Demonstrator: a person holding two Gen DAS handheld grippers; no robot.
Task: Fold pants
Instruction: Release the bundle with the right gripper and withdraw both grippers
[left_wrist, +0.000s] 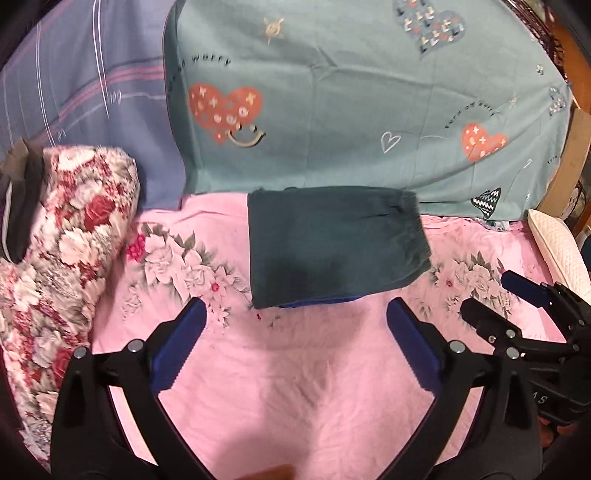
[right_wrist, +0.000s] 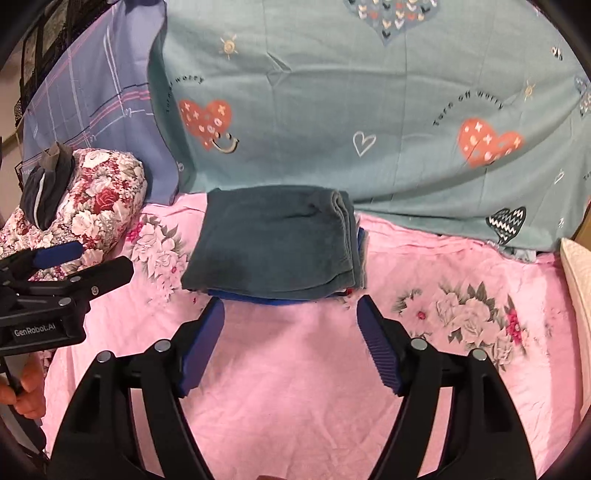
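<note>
Left gripper (left_wrist: 295, 314) at bottom of left view, jaws wide apart, nothing between blue pads, only pink floral sheet (left_wrist: 295, 387) beneath. Right gripper (right_wrist: 290, 314) at bottom of right view, jaws likewise apart, empty. Folded dark teal pants (left_wrist: 332, 247) just beyond fingertips at frame centre, flat on sheet, blue layer showing under near edge. Floral quilt roll (left_wrist: 74, 240) at left. Teal heart-print cover (left_wrist: 351, 103) across top, behind pants.

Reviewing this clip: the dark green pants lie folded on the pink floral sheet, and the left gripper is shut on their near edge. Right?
Not quite. The left gripper is open, short of the pants, as the left wrist view shows. They do lie folded on the pink floral sheet.
</note>
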